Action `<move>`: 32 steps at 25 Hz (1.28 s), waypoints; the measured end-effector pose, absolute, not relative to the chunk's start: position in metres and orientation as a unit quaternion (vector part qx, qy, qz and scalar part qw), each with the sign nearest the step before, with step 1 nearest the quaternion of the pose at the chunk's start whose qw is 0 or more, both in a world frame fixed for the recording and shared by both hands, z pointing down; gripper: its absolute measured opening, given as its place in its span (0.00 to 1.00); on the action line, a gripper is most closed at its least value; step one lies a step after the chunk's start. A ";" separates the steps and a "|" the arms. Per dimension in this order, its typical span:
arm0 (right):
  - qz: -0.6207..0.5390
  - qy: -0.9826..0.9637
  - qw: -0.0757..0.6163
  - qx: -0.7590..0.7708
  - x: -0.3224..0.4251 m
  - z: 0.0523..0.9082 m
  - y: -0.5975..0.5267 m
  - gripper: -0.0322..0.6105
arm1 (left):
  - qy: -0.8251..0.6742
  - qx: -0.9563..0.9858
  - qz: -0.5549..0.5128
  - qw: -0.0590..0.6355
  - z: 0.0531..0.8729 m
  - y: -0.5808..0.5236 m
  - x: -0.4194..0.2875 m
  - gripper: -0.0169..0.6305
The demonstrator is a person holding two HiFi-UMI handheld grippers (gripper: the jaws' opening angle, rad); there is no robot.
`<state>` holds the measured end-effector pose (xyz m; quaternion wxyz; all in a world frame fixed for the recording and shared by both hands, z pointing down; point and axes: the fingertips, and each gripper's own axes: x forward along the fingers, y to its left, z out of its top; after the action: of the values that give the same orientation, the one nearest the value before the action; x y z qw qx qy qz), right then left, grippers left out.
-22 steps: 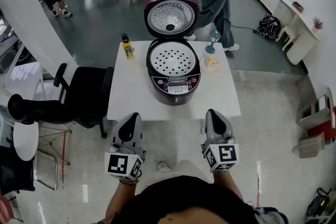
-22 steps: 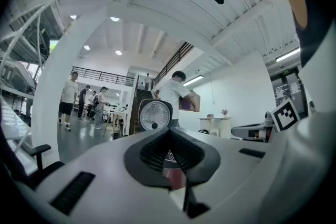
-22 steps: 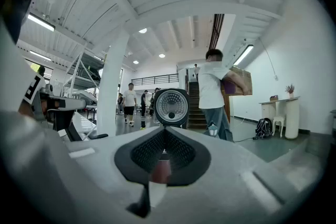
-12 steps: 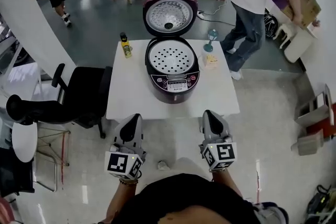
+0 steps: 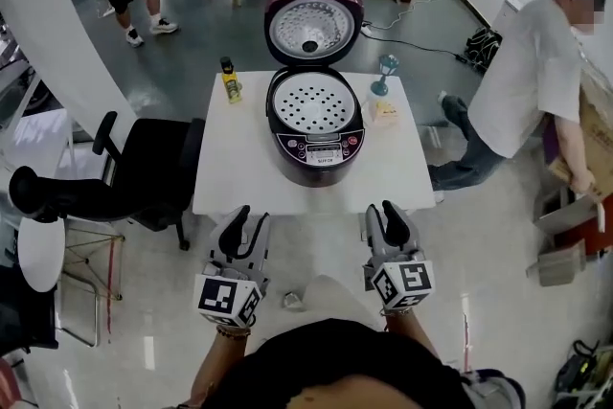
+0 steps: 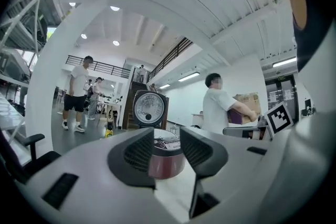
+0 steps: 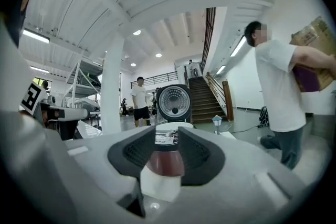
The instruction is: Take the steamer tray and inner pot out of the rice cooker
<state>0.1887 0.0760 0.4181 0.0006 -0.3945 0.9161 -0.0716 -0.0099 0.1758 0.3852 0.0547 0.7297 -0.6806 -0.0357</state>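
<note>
A dark purple rice cooker (image 5: pixel 316 134) stands on a white table (image 5: pixel 239 172) with its lid (image 5: pixel 314 26) raised at the back. A white perforated steamer tray (image 5: pixel 314 102) lies in its mouth; the inner pot is hidden beneath it. My left gripper (image 5: pixel 242 220) and right gripper (image 5: pixel 385 214) hover side by side short of the table's near edge, both level and aimed at the cooker. Each stands slightly open with nothing between its fingers. The cooker (image 6: pixel 167 161) shows far off through the gap in the left gripper view, and likewise the cooker (image 7: pixel 165 160) in the right gripper view.
A yellow bottle (image 5: pixel 230 83) stands at the table's back left, a blue stemmed glass (image 5: pixel 386 72) and a small pale packet (image 5: pixel 387 113) at its back right. A black office chair (image 5: pixel 144 172) is left of the table. A person (image 5: pixel 522 101) bends over at the right.
Both grippers' jaws have parted a little and both have edged toward the table. The person behind the table has walked round to the right side.
</note>
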 end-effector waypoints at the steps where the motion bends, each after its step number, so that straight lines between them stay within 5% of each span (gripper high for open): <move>1: -0.076 0.916 0.000 -0.393 0.188 0.420 0.076 0.29 | -0.679 0.730 -0.038 0.061 0.388 0.175 -0.010 0.26; 5: -0.084 0.914 -0.017 -0.396 0.186 0.424 0.079 0.54 | -0.680 0.727 -0.039 0.079 0.393 0.176 -0.009 0.53; 10: -0.089 0.916 -0.036 -0.391 0.184 0.428 0.082 0.64 | -0.668 0.737 -0.037 0.095 0.406 0.174 -0.003 0.65; 32: -0.127 0.893 -0.067 -0.426 0.169 0.451 0.007 0.67 | -0.672 0.727 -0.017 0.138 0.421 0.105 -0.043 0.72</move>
<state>0.1692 0.0071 0.4514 -0.0671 -0.4259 0.8933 -0.1271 -0.0429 0.1046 0.4212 0.1382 0.7273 -0.6720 -0.0169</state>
